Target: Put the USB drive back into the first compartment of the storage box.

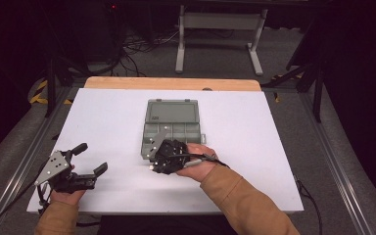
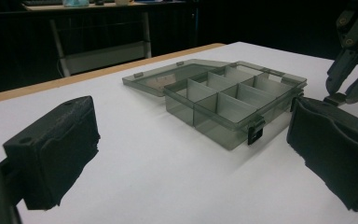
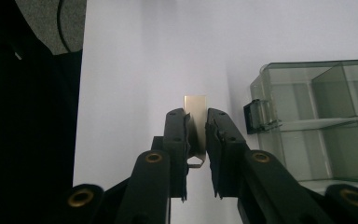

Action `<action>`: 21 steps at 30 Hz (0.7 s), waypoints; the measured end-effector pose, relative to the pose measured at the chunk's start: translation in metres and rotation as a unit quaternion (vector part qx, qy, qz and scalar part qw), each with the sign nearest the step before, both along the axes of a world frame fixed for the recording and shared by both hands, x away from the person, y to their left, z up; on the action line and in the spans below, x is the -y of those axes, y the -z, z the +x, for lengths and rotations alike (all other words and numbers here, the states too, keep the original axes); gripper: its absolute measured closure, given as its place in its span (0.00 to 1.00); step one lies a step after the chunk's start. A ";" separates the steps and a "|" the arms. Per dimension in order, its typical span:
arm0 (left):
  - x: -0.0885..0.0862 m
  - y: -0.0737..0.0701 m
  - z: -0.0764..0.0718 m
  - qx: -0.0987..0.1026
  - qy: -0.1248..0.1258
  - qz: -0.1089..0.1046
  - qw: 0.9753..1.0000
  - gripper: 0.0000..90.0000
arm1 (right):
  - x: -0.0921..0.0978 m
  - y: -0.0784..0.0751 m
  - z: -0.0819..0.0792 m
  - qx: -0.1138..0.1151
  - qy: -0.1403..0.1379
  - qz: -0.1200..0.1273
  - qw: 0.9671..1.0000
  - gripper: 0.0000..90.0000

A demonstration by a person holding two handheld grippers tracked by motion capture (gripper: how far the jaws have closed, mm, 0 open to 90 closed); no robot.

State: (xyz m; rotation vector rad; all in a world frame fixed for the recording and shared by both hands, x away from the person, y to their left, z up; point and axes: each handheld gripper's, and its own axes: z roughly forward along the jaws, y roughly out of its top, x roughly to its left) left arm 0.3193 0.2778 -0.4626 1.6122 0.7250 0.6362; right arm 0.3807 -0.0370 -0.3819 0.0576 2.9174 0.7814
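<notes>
Right hand-held gripper (image 3: 196, 140) clenched on a thin, flat translucent plastic divider strip (image 3: 195, 122), just off the near-left corner of the open smoky-grey plastic compartment box (image 1: 169, 131) at mid-bench (image 1: 103, 117). Left hand-held gripper (image 1: 90, 159) released, jaws wide, near the bench's near-left corner.

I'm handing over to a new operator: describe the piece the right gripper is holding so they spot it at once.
On the white table, find the open grey compartment box at its middle. At its near-left corner, the right gripper is shut on a thin flat metal strip. It is the one pale, shiny thing among black jaws.
</notes>
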 end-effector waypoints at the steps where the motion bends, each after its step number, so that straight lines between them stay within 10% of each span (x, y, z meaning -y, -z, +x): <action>1: 0.000 0.000 0.000 0.000 0.000 0.000 1.000 0.03 | 0.000 -0.001 0.001 0.000 0.000 0.001 1.000 0.87; 21: 0.000 0.000 0.001 0.000 0.001 -0.001 1.000 0.03 | 0.001 -0.019 0.032 0.014 0.045 0.046 0.998 0.87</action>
